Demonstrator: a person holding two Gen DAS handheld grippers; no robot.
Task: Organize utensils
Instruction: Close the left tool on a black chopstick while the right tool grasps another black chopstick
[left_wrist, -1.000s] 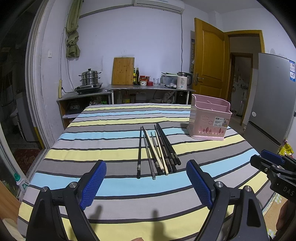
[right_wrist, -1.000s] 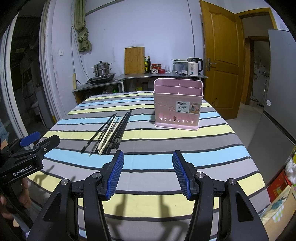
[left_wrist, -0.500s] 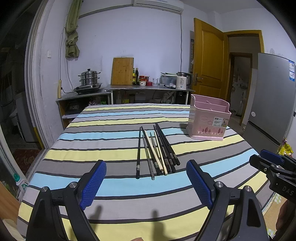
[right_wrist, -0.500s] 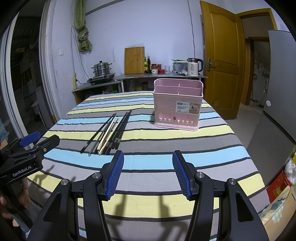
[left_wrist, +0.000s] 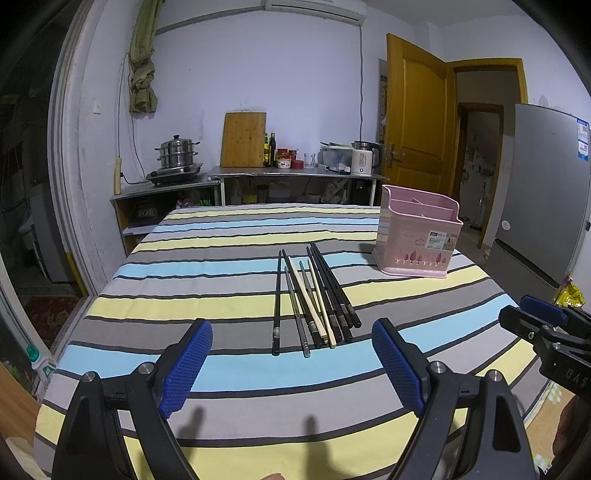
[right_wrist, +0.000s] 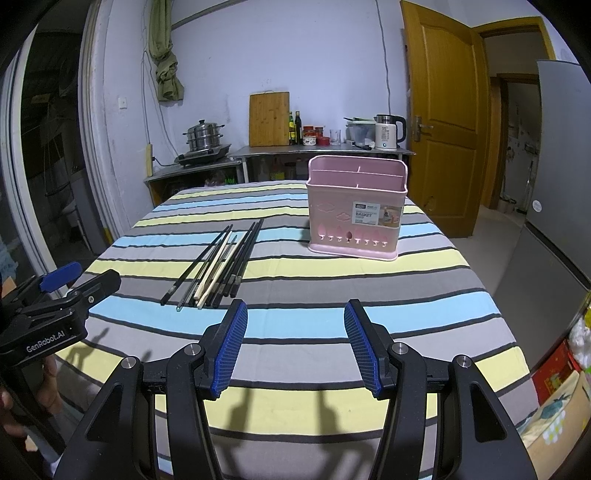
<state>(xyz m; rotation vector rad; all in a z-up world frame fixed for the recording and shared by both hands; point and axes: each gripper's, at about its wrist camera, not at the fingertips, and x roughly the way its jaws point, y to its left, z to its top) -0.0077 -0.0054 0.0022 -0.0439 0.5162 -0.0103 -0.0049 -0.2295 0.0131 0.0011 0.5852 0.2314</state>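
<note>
Several long thin chopsticks lie side by side in a loose bundle on your striped tablecloth, most of them black, two pale cream, a couple grey or clear-looking. Long axes run away from you toward the far wall, fanning slightly; the thicker butt ends sit nearest your grippers, the tips point to the far end of the table. The bundle is left of the pink plastic utensil basket, well apart from it. That basket stands upright on the cloth: boxy, with rounded corners, inner dividers, a row of cut-out slots low on its front and a paper label. Your left gripper hovers above the near edge, blue ribbed pads spread wide, nothing between them; the chopstick butts lie just beyond its gap. Your right gripper is likewise parted and empty, facing the basket. Cloth is woven in yellow, blue and grey bands with thin black lines, lightly creased. Behind: a pale violet wall, a metal counter with a wooden cutting board leaning upright, a steel stacked steamer pot, a white electric kettle, an open orange-brown wooden door, and a grey fridge at right.
</note>
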